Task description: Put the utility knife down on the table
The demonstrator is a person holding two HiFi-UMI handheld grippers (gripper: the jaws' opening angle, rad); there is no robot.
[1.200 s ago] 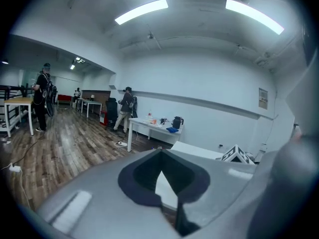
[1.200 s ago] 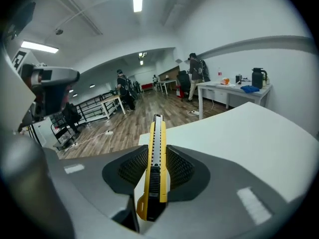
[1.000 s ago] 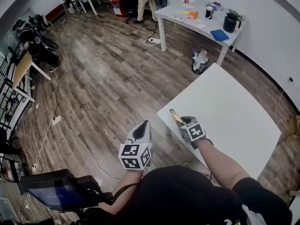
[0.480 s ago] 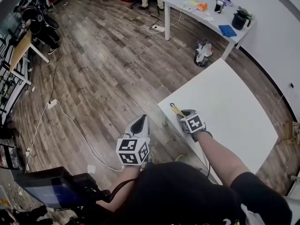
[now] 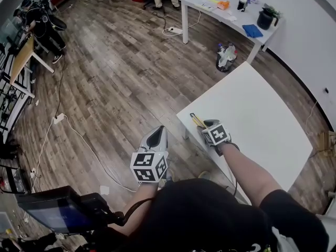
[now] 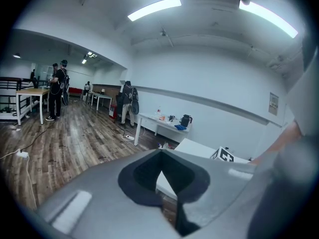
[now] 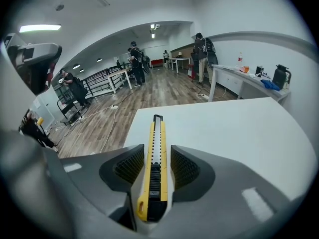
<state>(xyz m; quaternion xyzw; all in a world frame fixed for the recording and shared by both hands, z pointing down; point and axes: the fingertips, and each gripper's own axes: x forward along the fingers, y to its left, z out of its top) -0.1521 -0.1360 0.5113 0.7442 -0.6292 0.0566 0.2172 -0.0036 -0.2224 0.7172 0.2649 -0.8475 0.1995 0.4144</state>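
A yellow and black utility knife (image 7: 155, 153) sticks forward out of my right gripper (image 7: 154, 180), which is shut on its handle end. In the head view the knife (image 5: 196, 121) points away over the near left corner of the white table (image 5: 257, 109), with the right gripper (image 5: 203, 128) just above that corner. I cannot tell whether the knife touches the tabletop (image 7: 229, 128). My left gripper (image 5: 157, 138) hangs over the wooden floor to the left of the table, and its jaws are shut on nothing (image 6: 162, 180).
A second white table (image 5: 223, 12) at the back carries a dark jug, a blue cloth and small items. A bin with bags (image 5: 226, 58) stands between the tables. Cables (image 5: 58, 118) run over the floor. A screen (image 5: 55, 211) sits at lower left. People stand far back.
Both grippers stay almost where they were, the right one still holding the knife over the table's corner. The head view has shifted a little.
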